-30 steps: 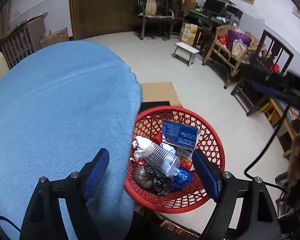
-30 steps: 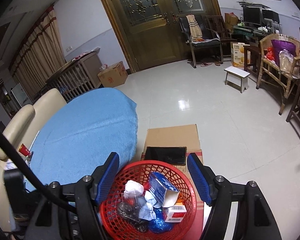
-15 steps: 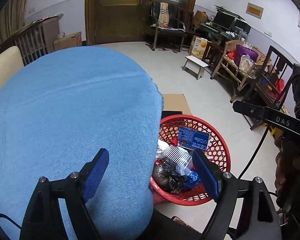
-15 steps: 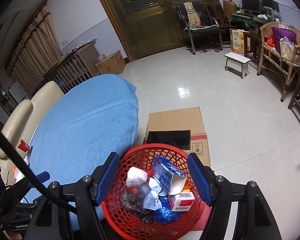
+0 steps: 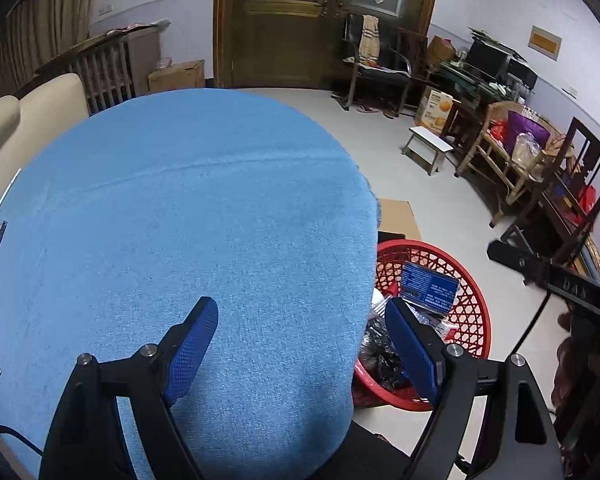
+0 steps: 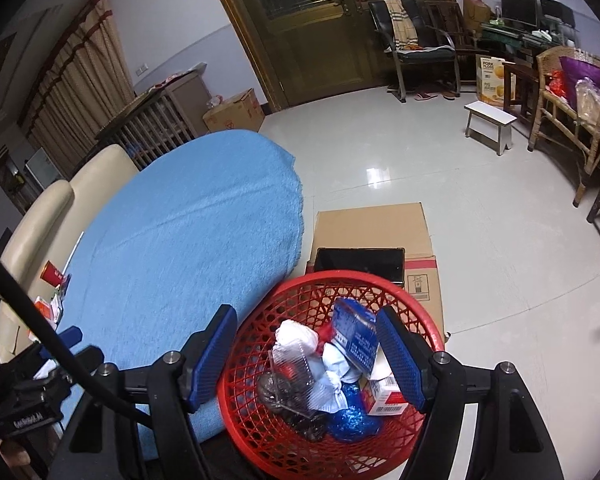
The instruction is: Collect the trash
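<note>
A red mesh basket [image 6: 428, 320] stands on the floor beside the round table with the blue cloth [image 6: 188, 240]. Inside lie a blue carton [image 6: 354, 340], crumpled white paper [image 6: 296, 334], a clear plastic container [image 6: 296, 376], a blue foil wrapper [image 6: 350, 420] and a small red-and-white box [image 6: 386, 396]. My right gripper [image 6: 305, 312] hangs open just above the basket, holding nothing. My left gripper [image 5: 300, 304] is open and empty over the table's near edge [image 5: 220, 240]. The table hides the left side of the basket [image 5: 472, 300] in that view.
A red can [image 6: 54, 274] and small packets [image 6: 44, 308] lie at the table's far left edge. Behind the basket is a cardboard box [image 6: 372, 228] with a black tray [image 6: 360, 264]. A white stool [image 6: 490, 120], a wicker chair [image 6: 560, 96] and a cream sofa [image 6: 40, 216] surround the tiled floor.
The left gripper has swung left from above the basket to over the blue table. The right gripper has sunk closer to the basket, which now fills more of its view.
</note>
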The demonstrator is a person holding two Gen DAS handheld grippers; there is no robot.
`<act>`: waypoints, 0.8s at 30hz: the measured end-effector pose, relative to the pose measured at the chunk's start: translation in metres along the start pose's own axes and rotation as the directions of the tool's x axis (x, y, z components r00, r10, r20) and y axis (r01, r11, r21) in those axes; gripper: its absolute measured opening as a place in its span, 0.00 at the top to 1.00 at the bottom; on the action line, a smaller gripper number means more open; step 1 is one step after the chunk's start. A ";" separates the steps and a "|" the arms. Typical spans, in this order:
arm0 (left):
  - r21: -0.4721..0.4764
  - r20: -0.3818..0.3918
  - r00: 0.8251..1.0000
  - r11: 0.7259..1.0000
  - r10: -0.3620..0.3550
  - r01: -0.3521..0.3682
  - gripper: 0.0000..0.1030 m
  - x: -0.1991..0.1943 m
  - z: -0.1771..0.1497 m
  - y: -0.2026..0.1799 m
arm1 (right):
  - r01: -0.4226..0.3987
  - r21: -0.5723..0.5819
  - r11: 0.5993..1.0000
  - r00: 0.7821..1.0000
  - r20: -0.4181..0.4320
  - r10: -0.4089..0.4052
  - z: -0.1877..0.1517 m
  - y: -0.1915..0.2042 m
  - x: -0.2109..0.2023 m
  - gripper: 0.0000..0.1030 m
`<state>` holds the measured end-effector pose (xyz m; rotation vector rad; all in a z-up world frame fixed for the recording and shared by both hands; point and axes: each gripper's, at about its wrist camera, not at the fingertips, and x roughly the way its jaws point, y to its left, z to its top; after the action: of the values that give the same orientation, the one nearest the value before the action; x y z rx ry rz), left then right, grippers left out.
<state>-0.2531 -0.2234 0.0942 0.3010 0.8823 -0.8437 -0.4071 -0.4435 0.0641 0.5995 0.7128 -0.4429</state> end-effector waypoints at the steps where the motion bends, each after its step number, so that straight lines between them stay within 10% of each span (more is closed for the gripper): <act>1: -0.001 0.003 1.000 1.000 0.007 -0.007 0.17 0.000 0.000 -0.001 | 0.010 0.003 1.000 1.000 0.004 -0.010 -0.003 0.000 0.000 0.27; 24: 0.088 0.086 0.996 0.996 0.026 -0.033 0.17 -0.006 0.003 -0.018 | 0.254 0.003 0.967 0.966 0.054 -0.254 -0.041 0.019 -0.009 0.20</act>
<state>-0.2672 -0.2330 0.1026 0.3534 0.7609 -0.8640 -0.4219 -0.4015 0.0518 0.4918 0.7420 -0.6931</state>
